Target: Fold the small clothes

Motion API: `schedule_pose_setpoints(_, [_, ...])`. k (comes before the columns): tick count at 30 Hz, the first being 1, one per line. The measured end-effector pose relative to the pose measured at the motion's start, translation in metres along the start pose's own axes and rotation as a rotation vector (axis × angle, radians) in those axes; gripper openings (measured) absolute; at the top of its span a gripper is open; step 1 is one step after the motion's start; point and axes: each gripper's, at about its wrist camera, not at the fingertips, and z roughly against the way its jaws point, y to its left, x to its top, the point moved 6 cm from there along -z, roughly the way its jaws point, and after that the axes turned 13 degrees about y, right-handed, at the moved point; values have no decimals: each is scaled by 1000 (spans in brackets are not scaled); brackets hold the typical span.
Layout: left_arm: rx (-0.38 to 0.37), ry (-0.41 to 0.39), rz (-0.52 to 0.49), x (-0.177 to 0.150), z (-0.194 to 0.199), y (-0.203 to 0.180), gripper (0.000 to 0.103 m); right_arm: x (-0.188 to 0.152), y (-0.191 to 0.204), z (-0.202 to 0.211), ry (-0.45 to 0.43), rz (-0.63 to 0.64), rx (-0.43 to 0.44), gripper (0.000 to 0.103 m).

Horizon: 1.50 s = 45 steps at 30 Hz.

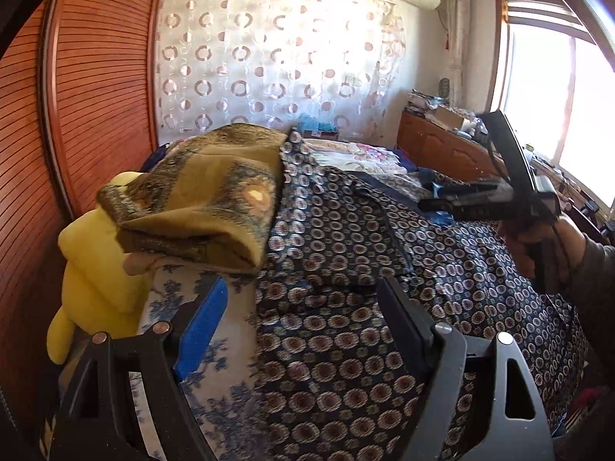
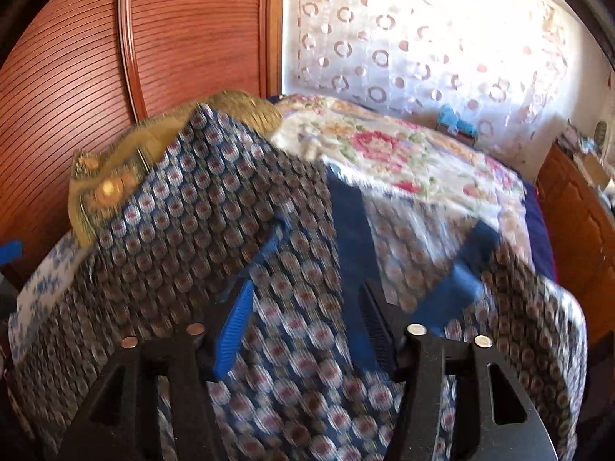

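Navy patterned garment [image 1: 346, 276] spread on bed, both tools apart

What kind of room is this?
Most likely a bedroom: a bed covered with a flowery quilt, a big wooden wardrobe, and a circle-patterned curtain by a sunny window.

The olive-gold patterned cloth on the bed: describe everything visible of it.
The olive-gold patterned cloth is a soft woven piece with darker ornamental bands and pale round medallions. It lies loosely folded in a thick bundle, layered edges facing the camera, near the wooden wardrobe. It rests on a yellow plush toy and the blue-and-white floral bedding. The dark circle-print garment overlaps its right edge. Neither gripper touches it.
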Motion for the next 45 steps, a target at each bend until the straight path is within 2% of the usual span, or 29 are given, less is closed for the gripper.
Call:
schedule_pose_setpoints(1, [-7, 7, -9, 1, -4, -4, 81, -5, -4, -2, 13, -8, 4, 73])
schedule_pose_setpoints(2, [-13, 17, -16, 2, -9, -8, 81, -8, -6, -4, 22, -13, 2, 73])
schedule_pose_setpoints(5, [-28, 55, -40, 5, -24, -21, 81, -24, -21, -17, 76, -33, -29, 73])
schedule_pose_setpoints(11, [-37, 102, -94, 10, -45, -44, 81, -29, -40, -18, 92, -66, -22, 73])
schedule_pose_setpoints(16, [-52, 153, -152, 13, -62, -65, 81, -36, -55, 3, 64, -92, 3, 73])
schedule_pose_setpoints(20, [-62, 193, -189, 13, -73, -77, 81, -54, -81, 36, 35, -106, -43, 73])
schedule_pose_setpoints(26, [-69, 262, -187, 9, -89, -80, 81, -102, -158, 94, 3, -227, -118, 73])
schedule_pose_setpoints(30, [-75, 295, -173, 8, -95, -78, 82, -138, -210, 118, 8, -323, -165, 73])
schedule_pose_setpoints(33, [-65, 305, -194, 7, -96, -82, 88, -167, -240, 125, 34, -389, -194, 73])
schedule_pose_setpoints(34, [-58, 310, -208, 6, -99, -84, 89, -174, -246, 124, 43, -407, -197, 72])
schedule_pose_setpoints(36, [-45, 323, -246, 3, -101, -89, 99, -186, -259, 121, 58, -447, -192, 71])
schedule_pose_setpoints(38, [-54, 333, -262, 1, -102, -93, 102, -199, -267, 121, 71, -484, -180, 71])
schedule_pose_setpoints(43, [-56, 335, -261, 2, -103, -92, 103, -223, -275, 118, 100, -540, -132, 71])
schedule_pose_setpoints(45, [-55, 334, -261, 2, -102, -92, 103, -233, -279, 120, 108, -553, -107, 67])
